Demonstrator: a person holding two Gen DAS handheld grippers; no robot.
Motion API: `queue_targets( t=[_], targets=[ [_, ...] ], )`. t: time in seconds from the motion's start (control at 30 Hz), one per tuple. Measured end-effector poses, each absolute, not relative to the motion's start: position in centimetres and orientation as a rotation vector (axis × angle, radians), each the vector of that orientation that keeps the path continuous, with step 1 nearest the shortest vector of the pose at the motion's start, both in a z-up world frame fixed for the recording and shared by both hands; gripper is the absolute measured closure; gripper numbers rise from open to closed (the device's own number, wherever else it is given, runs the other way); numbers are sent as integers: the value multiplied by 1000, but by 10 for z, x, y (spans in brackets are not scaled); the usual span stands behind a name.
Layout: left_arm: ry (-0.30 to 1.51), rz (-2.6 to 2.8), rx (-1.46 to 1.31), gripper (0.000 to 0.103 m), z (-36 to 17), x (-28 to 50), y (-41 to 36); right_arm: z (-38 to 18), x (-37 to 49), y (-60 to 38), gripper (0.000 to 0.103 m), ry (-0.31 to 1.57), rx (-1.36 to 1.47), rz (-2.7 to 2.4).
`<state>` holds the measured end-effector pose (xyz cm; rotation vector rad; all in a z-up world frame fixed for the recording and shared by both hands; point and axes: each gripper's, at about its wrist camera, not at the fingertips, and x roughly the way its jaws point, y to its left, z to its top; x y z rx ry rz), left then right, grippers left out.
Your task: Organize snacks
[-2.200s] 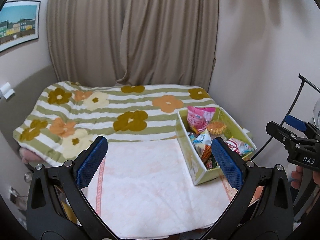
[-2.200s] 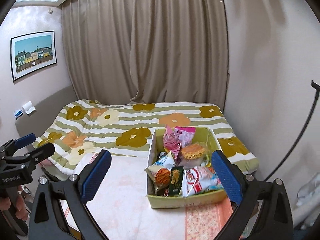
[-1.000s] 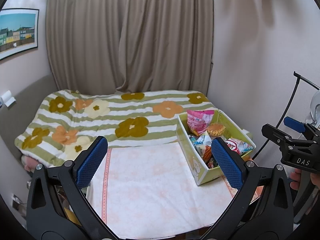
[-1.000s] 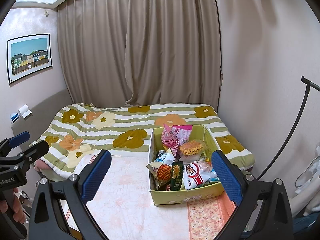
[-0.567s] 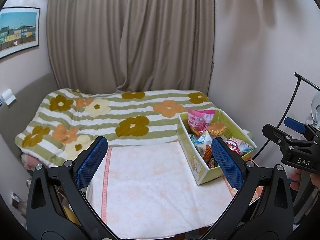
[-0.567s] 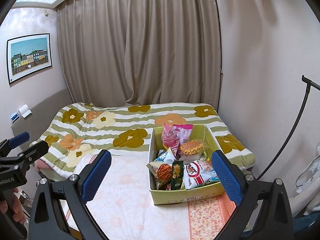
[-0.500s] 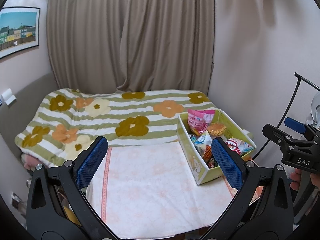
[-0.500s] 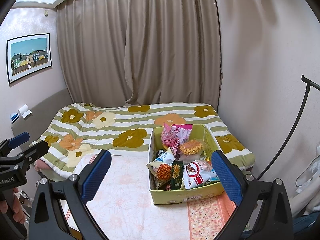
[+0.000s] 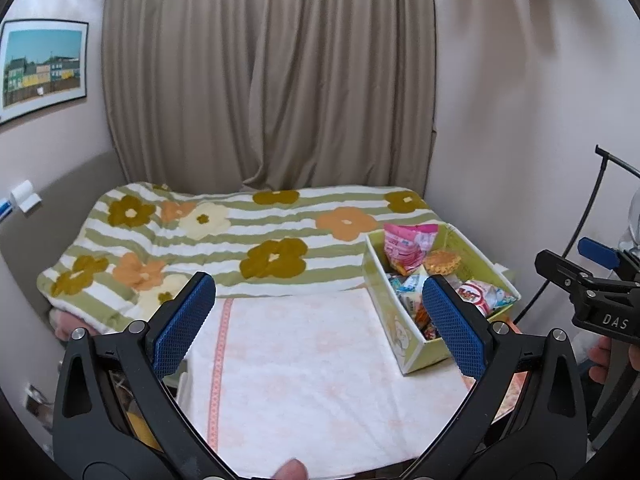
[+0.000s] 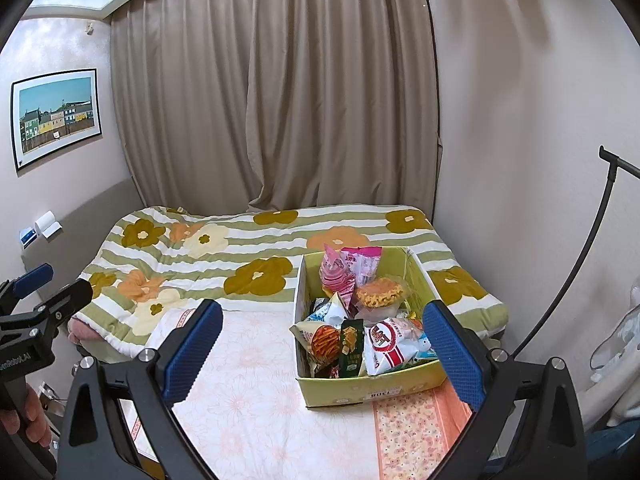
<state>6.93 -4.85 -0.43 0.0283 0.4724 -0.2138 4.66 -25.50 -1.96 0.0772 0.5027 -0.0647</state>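
A: What's the biggest thing in front of you?

B: The curtain (image 10: pixel 280 100) across the far wall, then the bed under its striped flower quilt (image 10: pixel 248 256). A framed picture (image 10: pixel 56 116) hangs on the wall to your left.

A: And nearer to you?

B: A white floral cloth (image 9: pixel 312 364) covers the surface below your grippers. At its right end the cloth turns to an orange patterned strip (image 10: pixel 412 424).

A: Where are the snacks?

B: In the yellow-green box (image 10: pixel 360 390), which stands on the cloth's right part, its far end up against the quilt. It is packed full: a pink bag (image 10: pixel 360 264) stands upright at the back, a round cup with an orange noodle lid (image 10: pixel 380 292) sits just in front of it, and a white and red bag (image 10: pixel 394 344) lies at the near right. Beside that are a slim dark green packet (image 10: pixel 351 344) and a bag showing orange sticks (image 10: pixel 320 340).

A: How do your grippers stand?

B: Your left gripper (image 9: pixel 316 324) hangs over the bare cloth, jaws spread wide, nothing between them. Your right gripper (image 10: pixel 320 346) hovers above the box's near end, jaws likewise released and empty.
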Motion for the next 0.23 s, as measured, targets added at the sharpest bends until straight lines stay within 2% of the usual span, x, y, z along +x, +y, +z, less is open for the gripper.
queue_targets(
  t=[0.23],
  targets=[
    [465, -240, 34, 0, -9, 65, -55, -22, 46, -254, 3, 524, 77, -71]
  ],
)
